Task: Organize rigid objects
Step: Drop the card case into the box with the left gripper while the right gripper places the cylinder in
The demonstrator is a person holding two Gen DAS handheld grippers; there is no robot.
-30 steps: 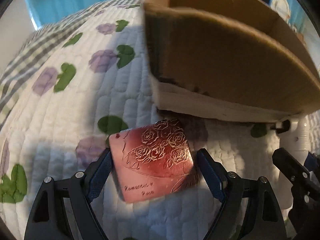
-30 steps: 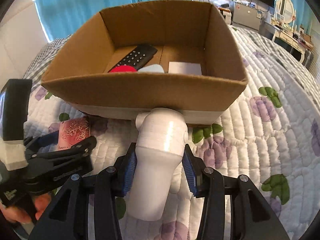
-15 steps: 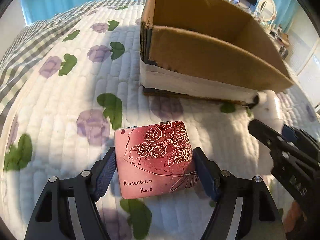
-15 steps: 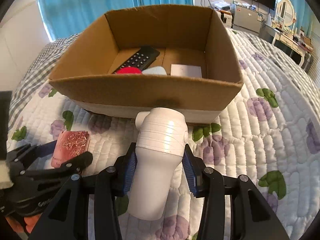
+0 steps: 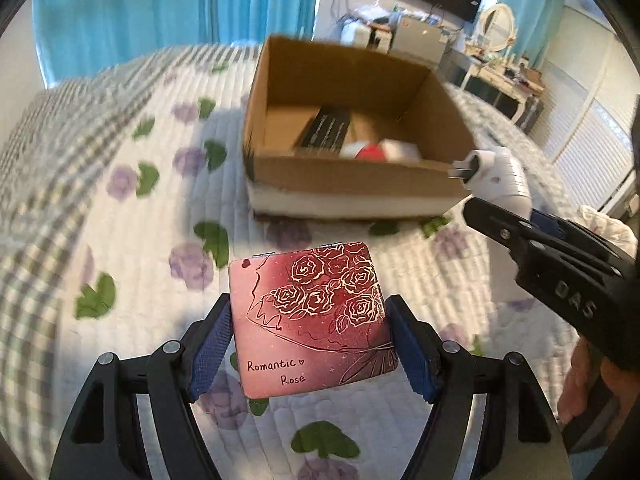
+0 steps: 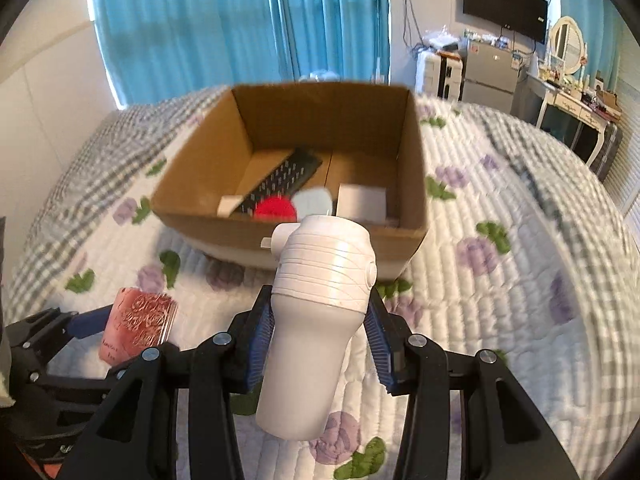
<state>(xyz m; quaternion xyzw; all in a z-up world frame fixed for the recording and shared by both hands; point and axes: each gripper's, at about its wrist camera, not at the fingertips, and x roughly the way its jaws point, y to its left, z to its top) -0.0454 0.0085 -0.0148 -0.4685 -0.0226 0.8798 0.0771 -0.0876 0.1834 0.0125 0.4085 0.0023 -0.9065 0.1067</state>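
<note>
A red square case with gold roses and the words "Romantic Rose" hangs above the quilt, and my left gripper is shut on its two sides. My right gripper is shut on a white plastic handheld device and holds it nose-first just before the near wall of the open cardboard box. The left wrist view shows that device at the box's near right corner. In the right wrist view the case appears at lower left. A black remote, a red round thing and white items lie in the box.
The box stands on a white quilted bedspread with purple flowers and green leaves, with a grey check cover further back. Blue curtains, a wall TV and a dresser with a mirror are behind. A person's hand grips the right tool.
The left jaws closed onto the case and lifted it off the quilt. Both grippers rose with their objects, so the inside of the box now shows in the left wrist view.
</note>
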